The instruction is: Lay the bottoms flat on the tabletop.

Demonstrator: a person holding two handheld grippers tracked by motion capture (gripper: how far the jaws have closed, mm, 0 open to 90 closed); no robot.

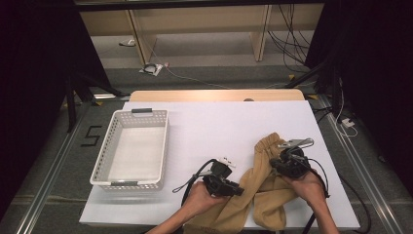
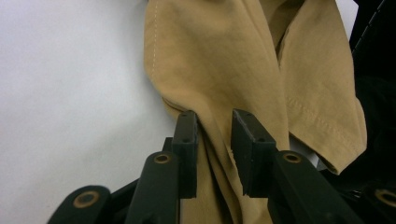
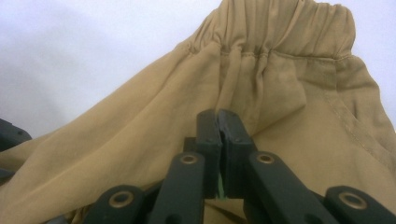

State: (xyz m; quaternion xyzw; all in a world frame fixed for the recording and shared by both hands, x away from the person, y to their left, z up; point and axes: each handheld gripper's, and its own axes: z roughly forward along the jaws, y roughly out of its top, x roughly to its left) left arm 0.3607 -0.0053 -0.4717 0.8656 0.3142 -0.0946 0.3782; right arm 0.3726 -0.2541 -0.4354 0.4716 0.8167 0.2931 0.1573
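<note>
Tan trousers (image 1: 265, 183) with a gathered elastic waistband lie crumpled on the white table top near the front right, one leg hanging over the front edge. My left gripper (image 1: 238, 189) points right at the trouser leg. In the left gripper view its jaws (image 2: 214, 123) stand a little apart, with a fold of the tan cloth (image 2: 219, 60) running between them. My right gripper (image 1: 282, 156) sits on the cloth just below the waistband. In the right gripper view its jaws (image 3: 218, 116) are pressed together on a pinch of the tan cloth (image 3: 280, 93), which tents up toward the tips.
A white perforated basket (image 1: 131, 113) stands on the left part of the white table top (image 1: 219, 122), with nothing in it. Beyond the table's far edge are wooden furniture legs and loose cables on the floor. Dark curtains flank both sides.
</note>
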